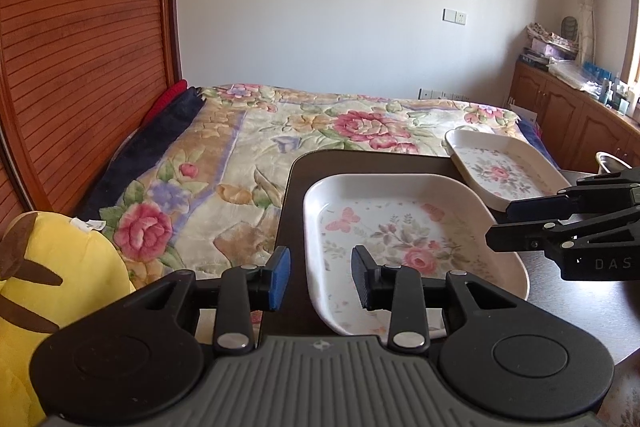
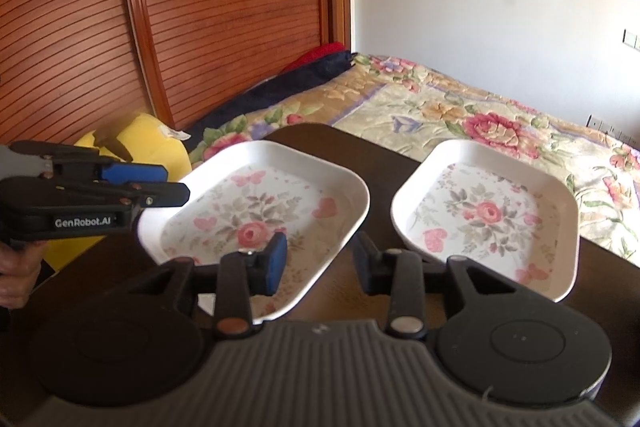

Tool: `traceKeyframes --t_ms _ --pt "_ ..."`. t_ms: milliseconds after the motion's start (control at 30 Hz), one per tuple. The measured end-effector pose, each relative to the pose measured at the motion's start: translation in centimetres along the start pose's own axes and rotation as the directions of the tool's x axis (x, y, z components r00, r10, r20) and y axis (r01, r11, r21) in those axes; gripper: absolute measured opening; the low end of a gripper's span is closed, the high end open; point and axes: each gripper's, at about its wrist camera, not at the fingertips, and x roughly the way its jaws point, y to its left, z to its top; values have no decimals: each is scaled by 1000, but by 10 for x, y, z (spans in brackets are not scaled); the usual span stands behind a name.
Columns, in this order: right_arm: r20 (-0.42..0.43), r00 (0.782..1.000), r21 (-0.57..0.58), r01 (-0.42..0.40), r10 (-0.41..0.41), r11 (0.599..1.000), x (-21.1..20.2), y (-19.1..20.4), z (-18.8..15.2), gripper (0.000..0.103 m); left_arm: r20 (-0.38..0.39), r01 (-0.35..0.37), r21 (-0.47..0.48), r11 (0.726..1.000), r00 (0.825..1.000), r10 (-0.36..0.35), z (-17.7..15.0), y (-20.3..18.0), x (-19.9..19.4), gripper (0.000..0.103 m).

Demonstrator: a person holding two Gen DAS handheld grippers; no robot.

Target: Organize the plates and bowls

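Two white rectangular plates with a rose print lie side by side on a dark brown table. The near plate sits between both grippers. My left gripper is open, its fingers on either side of this plate's left rim. My right gripper is open too, straddling the same plate's right rim. The second plate rests farther right, apart from both grippers. Both plates are empty.
A bed with a floral blanket borders the table's far side. A yellow plush toy lies at the left, before a slatted wooden wardrobe. A metal bowl shows at the right edge. A hand holds the left gripper.
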Motion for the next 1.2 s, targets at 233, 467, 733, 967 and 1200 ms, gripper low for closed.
traceKeyframes --t_ms 233,467,733,967,1200 --pt "-29 1000 8 -7 7 1000 10 -2 0 38 -13 1 -8 1000 1000 -1 1 4 7 36" --pt "-48 999 1 -19 19 1000 14 -3 0 37 -24 4 -13 1000 1000 -4 1 4 12 32" --pt "-63 997 6 -38 39 999 18 -3 -1 28 -33 3 -18 1000 999 -3 -1 5 14 27" --pt "-70 997 5 -44 45 999 19 -5 -2 28 -36 7 -28 1000 999 -8 -2 6 17 22" --pt "-72 996 5 -49 50 999 20 -5 -2 26 -32 10 -24 1000 999 -11 -3 4 16 16"
